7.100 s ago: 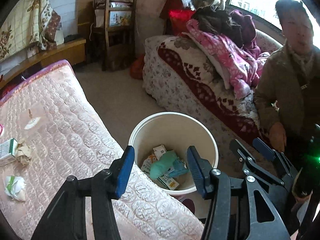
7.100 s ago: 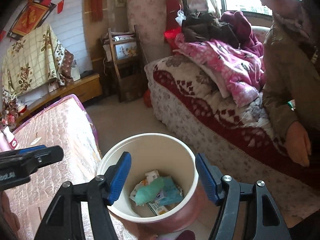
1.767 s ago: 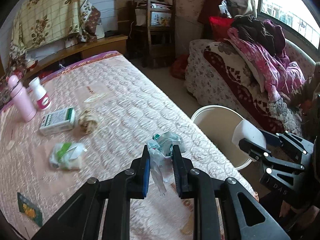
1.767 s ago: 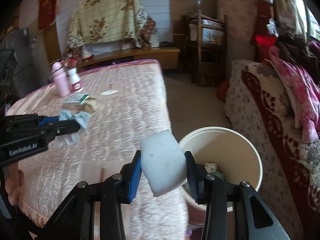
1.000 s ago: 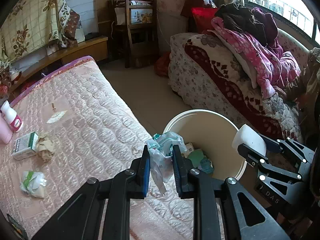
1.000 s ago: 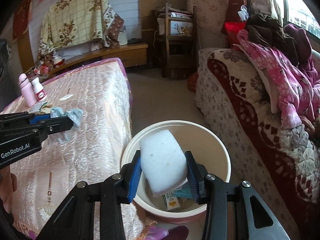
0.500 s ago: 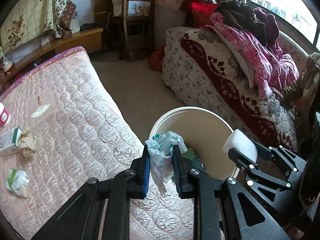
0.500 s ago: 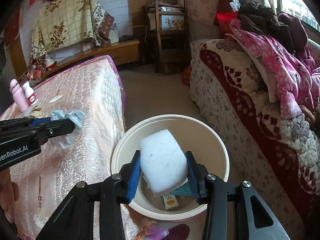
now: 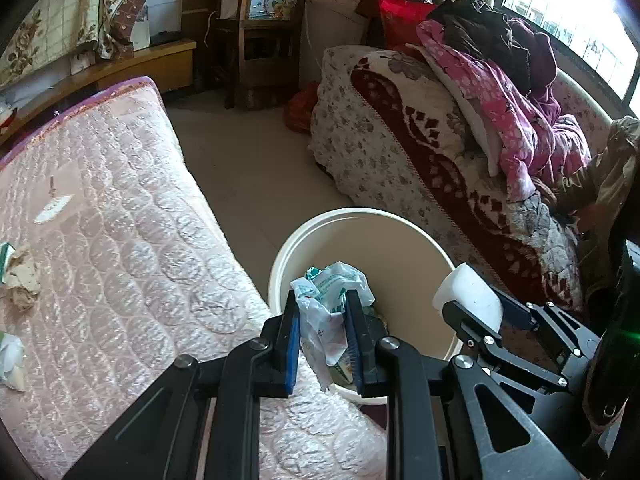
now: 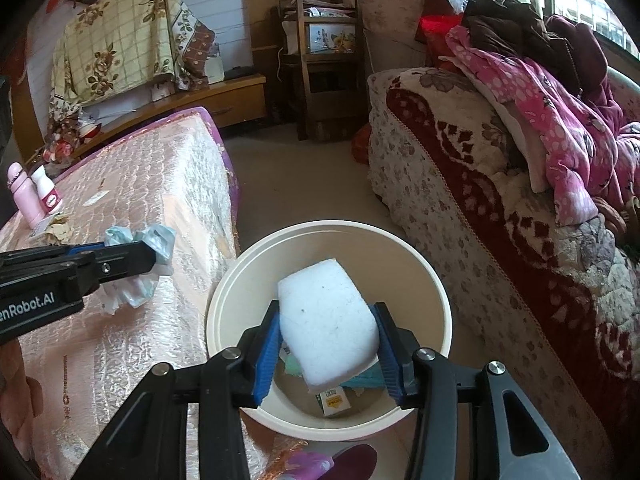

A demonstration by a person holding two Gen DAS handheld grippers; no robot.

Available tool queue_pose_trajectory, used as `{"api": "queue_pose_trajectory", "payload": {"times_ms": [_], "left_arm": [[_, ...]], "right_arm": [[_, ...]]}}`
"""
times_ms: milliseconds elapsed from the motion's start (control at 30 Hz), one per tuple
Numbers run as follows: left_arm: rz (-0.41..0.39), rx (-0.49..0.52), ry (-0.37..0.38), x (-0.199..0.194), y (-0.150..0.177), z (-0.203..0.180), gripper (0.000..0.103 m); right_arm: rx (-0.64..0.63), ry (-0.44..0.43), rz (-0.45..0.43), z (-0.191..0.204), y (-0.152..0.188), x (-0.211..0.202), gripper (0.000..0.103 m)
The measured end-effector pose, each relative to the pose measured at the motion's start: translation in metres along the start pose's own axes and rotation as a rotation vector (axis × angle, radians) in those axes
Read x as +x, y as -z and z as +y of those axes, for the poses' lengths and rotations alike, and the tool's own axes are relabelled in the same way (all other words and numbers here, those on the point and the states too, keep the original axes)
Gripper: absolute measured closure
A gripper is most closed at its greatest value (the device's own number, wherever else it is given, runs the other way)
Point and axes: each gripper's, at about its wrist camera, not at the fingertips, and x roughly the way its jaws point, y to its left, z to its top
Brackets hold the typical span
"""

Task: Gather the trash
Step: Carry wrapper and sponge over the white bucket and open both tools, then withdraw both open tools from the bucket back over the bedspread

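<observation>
A cream round bin (image 9: 404,240) (image 10: 400,248) stands on the floor beside the pink quilted bed (image 9: 120,240) (image 10: 160,200); it holds small boxes and teal scraps. My left gripper (image 9: 322,340) is shut on a crumpled white-and-green plastic bag (image 9: 332,284) at the bin's near rim; it also shows in the right wrist view (image 10: 140,264). My right gripper (image 10: 326,344) is shut on a white foam block (image 10: 328,320) over the bin's opening; the block also shows in the left wrist view (image 9: 468,296).
On the bed lie a brown crumpled paper (image 9: 22,276), a white-green wad (image 9: 10,360), a pink bottle (image 10: 22,196) and a white bottle (image 10: 46,196). A sofa with piled clothes (image 9: 460,120) stands right of the bin. A wooden shelf (image 9: 264,20) stands at the back.
Both grippers have swung from over the bed toward the bin with their loads. The foam block now hangs over the bin and the bag is at its rim.
</observation>
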Motion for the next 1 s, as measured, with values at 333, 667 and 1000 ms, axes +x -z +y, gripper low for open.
{"api": "queue_pose_trajectory", "payload": {"times_ms": [333,667,1000], "left_arm": [[0.003,0.016,0.050,0.008,-0.004,-0.010,0.080],[-0.010,0.015,0.058,0.008,0.001,-0.003,0.049],[-0.049,0.007,-0.016,-0.014,0.010,0.017,0.049]], "right_arm": [[0.035,0.029,-0.008,-0.009,0.000,0.000,0.050],[0.092,0.067,-0.005,-0.024,0.001,0.002,0.035],[0.093,0.053,-0.027,-0.019,0.002,-0.005,0.035]]}}
